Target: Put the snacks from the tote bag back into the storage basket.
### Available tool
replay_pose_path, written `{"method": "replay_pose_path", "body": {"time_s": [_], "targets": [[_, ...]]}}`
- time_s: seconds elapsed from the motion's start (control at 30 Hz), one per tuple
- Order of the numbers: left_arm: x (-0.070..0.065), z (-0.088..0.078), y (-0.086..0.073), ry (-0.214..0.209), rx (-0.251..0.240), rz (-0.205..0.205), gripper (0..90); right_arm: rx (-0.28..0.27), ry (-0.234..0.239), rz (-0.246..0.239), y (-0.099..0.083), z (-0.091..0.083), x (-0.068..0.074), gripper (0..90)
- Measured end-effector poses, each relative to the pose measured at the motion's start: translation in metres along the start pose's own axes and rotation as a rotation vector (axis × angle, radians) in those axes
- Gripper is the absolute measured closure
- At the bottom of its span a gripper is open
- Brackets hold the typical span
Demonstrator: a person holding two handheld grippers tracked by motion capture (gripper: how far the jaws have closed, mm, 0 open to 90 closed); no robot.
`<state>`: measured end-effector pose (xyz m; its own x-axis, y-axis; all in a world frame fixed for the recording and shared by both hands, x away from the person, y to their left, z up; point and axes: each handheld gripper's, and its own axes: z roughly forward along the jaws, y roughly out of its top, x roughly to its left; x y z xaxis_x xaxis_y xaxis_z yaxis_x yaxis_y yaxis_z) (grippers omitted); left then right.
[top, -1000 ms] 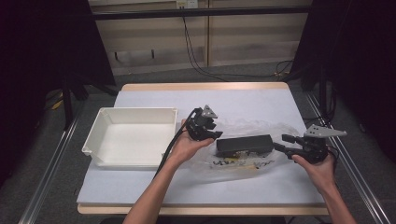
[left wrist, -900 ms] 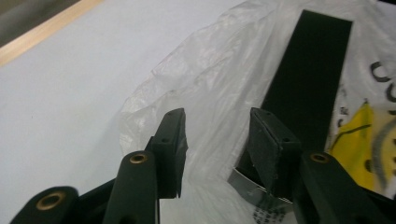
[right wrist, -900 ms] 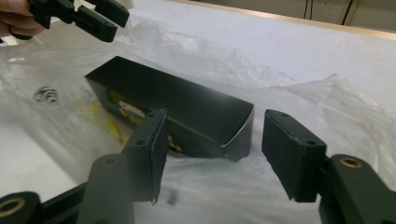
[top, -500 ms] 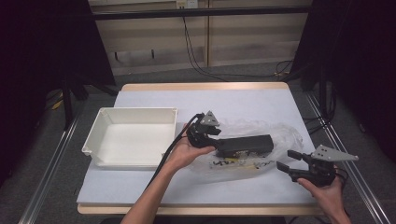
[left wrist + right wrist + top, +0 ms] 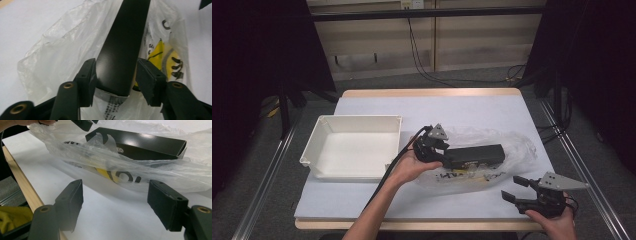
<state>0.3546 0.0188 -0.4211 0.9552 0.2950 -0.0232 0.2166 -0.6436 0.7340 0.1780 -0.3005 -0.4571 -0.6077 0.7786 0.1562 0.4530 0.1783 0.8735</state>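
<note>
Lies atop clear plastic bag point(image 5: 492, 165), right of white tray point(image 5: 352, 147): black box point(image 5: 474, 155), pinched by left gripper point(image 5: 443, 156). Nearer than bag: right gripper point(image 5: 514, 189), spread.

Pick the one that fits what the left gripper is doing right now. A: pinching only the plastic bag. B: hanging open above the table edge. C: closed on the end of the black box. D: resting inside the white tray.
C: in the left gripper view the left gripper has its jaws pressed on either side of the black box, over the plastic bag.
</note>
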Motion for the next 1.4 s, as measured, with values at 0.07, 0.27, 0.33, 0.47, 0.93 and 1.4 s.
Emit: {"method": "replay_pose_path", "body": {"time_s": [0.07,0.27,0.33,0.47,0.93,1.4], "targets": [[0.001,0.002,-0.001,-0.023,0.001,-0.010,49.7,0.002,0.004,0.009,0.000,0.002,0.000,27.8],[0.000,0.011,-0.002,0.016,0.031,0.002,37.8,0.012,0.020,-0.002,0.001,0.005,0.001,27.3],[0.002,0.012,-0.002,0.014,0.043,0.029,36.4,0.012,0.021,-0.008,0.001,0.005,0.001,27.3],[0.004,0.015,-0.002,0.006,0.049,0.012,36.7,0.026,0.026,-0.010,0.000,0.008,0.000,27.3],[0.006,0.039,-0.007,0.000,0.161,0.060,27.9,0.016,0.042,-0.024,0.000,0.009,0.005,20.4],[0.005,0.044,-0.004,0.000,0.159,0.098,33.6,0.014,0.048,-0.035,0.000,0.011,0.007,10.8]]}}
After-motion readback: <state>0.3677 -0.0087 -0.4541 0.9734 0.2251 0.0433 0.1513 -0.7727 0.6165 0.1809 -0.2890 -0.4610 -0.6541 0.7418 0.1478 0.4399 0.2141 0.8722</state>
